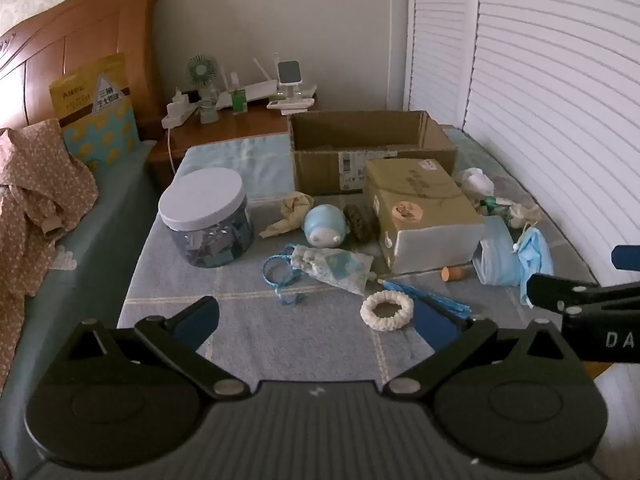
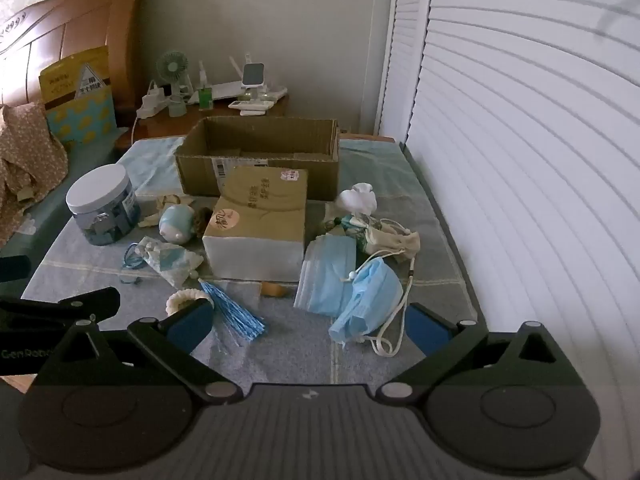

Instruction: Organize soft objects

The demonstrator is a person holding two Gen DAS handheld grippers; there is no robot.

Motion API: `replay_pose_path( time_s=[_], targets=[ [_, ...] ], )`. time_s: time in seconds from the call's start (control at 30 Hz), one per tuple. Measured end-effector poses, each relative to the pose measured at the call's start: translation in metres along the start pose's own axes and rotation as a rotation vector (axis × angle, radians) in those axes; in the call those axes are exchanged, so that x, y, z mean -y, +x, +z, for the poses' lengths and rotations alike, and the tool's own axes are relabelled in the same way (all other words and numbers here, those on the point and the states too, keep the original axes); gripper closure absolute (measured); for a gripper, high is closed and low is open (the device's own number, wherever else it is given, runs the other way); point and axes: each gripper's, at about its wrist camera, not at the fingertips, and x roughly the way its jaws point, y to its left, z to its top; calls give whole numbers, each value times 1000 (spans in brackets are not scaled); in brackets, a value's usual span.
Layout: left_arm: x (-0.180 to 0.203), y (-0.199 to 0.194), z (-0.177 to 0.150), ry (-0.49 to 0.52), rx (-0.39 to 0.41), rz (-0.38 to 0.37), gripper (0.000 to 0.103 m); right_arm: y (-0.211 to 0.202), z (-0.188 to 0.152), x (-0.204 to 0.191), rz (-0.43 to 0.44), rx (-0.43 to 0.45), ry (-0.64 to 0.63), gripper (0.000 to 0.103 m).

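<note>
Grippers, left (image 1: 316, 322) and right (image 2: 308, 322), both spread wide and empty above blanket (image 1: 280, 336); white scrunchie (image 1: 386, 311), blue masks (image 2: 348, 284), pouch (image 1: 332, 266) scattered before open carton (image 2: 260, 152).

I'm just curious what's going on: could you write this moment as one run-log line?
left hand-held gripper: open, empty | right hand-held gripper: open, empty | crumpled blue face mask: on bed | open brown cardboard box: looks empty

A bedroom in a home.

Big wooden headboard (image 1: 76, 40) at the back left, a night table (image 1: 240, 120) with a little fan (image 1: 203, 70) just right of it, and a blue blanket (image 1: 248, 304) spread out in front of it.
</note>
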Motion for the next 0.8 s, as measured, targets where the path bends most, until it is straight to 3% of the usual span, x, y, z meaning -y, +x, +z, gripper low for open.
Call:
replay_pose_path(
  time_s=[0.8],
  targets=[
    [0, -7, 4, -34, 0, -19, 1, -4, 0, 0, 5, 14, 0, 0]
  ],
)
